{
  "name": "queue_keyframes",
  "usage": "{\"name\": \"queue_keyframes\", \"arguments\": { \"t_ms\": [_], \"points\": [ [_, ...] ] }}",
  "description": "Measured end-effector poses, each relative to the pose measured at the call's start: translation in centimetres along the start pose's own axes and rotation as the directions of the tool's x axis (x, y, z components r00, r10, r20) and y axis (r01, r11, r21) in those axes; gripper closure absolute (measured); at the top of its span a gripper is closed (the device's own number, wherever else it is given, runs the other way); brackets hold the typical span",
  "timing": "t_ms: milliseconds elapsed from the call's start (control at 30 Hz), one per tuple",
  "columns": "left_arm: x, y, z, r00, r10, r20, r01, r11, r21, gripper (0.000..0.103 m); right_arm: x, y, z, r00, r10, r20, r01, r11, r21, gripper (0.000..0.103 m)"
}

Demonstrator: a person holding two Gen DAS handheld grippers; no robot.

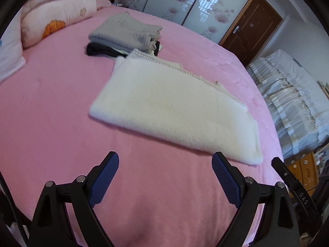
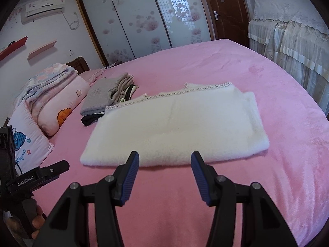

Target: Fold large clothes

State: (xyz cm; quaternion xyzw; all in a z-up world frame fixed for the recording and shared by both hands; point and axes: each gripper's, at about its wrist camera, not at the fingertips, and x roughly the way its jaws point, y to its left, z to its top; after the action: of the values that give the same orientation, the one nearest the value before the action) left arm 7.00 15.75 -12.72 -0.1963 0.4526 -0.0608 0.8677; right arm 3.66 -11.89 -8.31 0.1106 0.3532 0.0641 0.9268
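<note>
Left wrist view first: we look down over a pink bed (image 1: 51,103). At far left sit a pillow (image 1: 59,18) and folded quilts. Next, toward the middle, a small stack of folded clothes (image 1: 125,35) rests on the bed, a grey knit on top and something black beneath. Just beside that stack, and perhaps touching its near edge, lies the white fleece garment (image 1: 174,111), folded into a flat rectangle with a stitched trim along its far side. Below it, our left gripper (image 1: 165,162) hangs over bare sheet with its fingers spread wide and nothing between them. At far right we see a black tip of our other tool, a covered sofa, and a wooden door.

From the right wrist view, the pillow and quilts again sit at left, then the grey stack (image 2: 104,96), then the white garment (image 2: 178,127) across the middle of the bed. Our right gripper (image 2: 164,158) hovers at the garment's near edge, fingers partly spread, pinching nothing.

We judge the folding of this piece to be nearly or fully done: it lies neat, with no sleeve or loose flap showing. What likely remains is setting it on the stack, or one more fold to match the stack's smaller size. We see no other unfolded clothes.
</note>
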Motion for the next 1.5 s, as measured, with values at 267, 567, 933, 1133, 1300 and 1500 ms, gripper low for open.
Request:
{"name": "queue_keyframes", "arguments": {
  "t_ms": [267,567,933,1133,1300,1500],
  "points": [
    [5.4,4.8,-2.3,0.989,-0.145,-0.03,0.14,0.981,-0.135,0.012,4.4,0.1,-2.1,0.995,0.023,-0.094,-0.023,1.0,0.008,0.05],
    [14.5,8.6,0.3,0.982,-0.184,0.038,0.188,0.953,-0.237,0.012,7.4,-0.1,-2.4,0.995,0.014,-0.099,-0.016,1.0,-0.022,0.05],
    [19.9,9.3,6.1,0.984,-0.109,0.142,0.151,0.931,-0.334,0.012,11.3,-0.1,-1.8,0.993,0.007,-0.115,-0.008,1.0,-0.009,0.05],
    [18.6,9.0,6.6,0.987,0.027,0.158,0.037,0.92,-0.391,0.065,13.8,-0.4,0.2,0.994,-0.038,-0.105,0.034,0.999,-0.039,0.075],
    [16.4,5.6,8.1,0.97,0.098,0.224,-0.03,0.957,-0.289,0.08,17.5,1.5,3.9,0.995,-0.078,-0.058,0.068,0.985,-0.161,0.09],
    [13.4,1.9,9.7,0.945,0.074,0.32,-0.006,0.978,-0.21,0.081,24.9,1.6,5.7,0.984,-0.083,-0.155,0.054,0.981,-0.185,0.091]
  ]
}}
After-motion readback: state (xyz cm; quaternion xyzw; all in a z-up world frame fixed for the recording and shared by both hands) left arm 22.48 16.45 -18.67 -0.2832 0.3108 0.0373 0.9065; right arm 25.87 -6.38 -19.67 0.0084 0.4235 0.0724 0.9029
